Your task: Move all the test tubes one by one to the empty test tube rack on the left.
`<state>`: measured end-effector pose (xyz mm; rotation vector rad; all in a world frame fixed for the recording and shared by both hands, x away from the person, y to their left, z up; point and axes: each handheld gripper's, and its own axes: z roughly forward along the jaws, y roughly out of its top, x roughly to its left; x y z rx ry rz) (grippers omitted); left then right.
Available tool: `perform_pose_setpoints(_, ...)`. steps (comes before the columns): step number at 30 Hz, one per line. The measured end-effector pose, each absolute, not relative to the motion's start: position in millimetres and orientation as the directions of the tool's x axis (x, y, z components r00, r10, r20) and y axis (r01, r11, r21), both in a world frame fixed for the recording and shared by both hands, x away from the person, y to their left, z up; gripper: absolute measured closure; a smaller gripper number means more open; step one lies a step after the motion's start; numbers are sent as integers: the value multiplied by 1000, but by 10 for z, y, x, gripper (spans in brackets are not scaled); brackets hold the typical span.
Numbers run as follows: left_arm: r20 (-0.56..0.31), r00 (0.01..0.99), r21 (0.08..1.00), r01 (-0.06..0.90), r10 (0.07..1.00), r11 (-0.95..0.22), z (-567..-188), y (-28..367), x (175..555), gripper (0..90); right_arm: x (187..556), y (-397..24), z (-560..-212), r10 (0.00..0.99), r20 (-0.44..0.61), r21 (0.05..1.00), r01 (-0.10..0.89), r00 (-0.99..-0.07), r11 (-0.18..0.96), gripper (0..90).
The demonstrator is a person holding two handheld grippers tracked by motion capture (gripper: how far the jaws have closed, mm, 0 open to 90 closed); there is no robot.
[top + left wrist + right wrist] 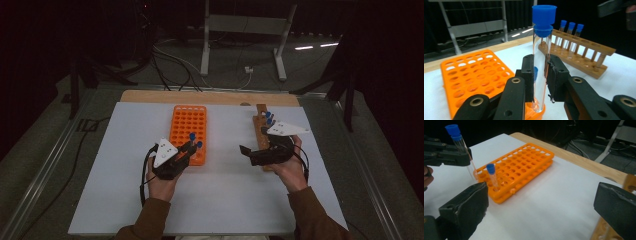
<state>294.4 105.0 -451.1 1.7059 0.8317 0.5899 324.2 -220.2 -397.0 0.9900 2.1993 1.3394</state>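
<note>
- Your tube (540,67) looks like clear, shiny glass with a smooth blue plastic cap (544,17).
- The orange rack (474,75) is smooth plastic.
- The other rack (584,56) is bare wood.
- Your gripper pads (472,202) look black, matt and rough.

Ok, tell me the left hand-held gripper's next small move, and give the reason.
Probably lower the capped test tube into a hole of the orange rack. The left hand-held gripper clamps it upright at the rack's near edge, its bottom not clearly seated, beside another tube already standing there.
</note>
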Motion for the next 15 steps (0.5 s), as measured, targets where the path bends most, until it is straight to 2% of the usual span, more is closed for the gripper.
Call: perform_pose_setpoints(15,-15,579,953,254,815,-163,-4680,1040,3120,780,3079,-2516,-4023,764,59,894,374,-643,245,0)
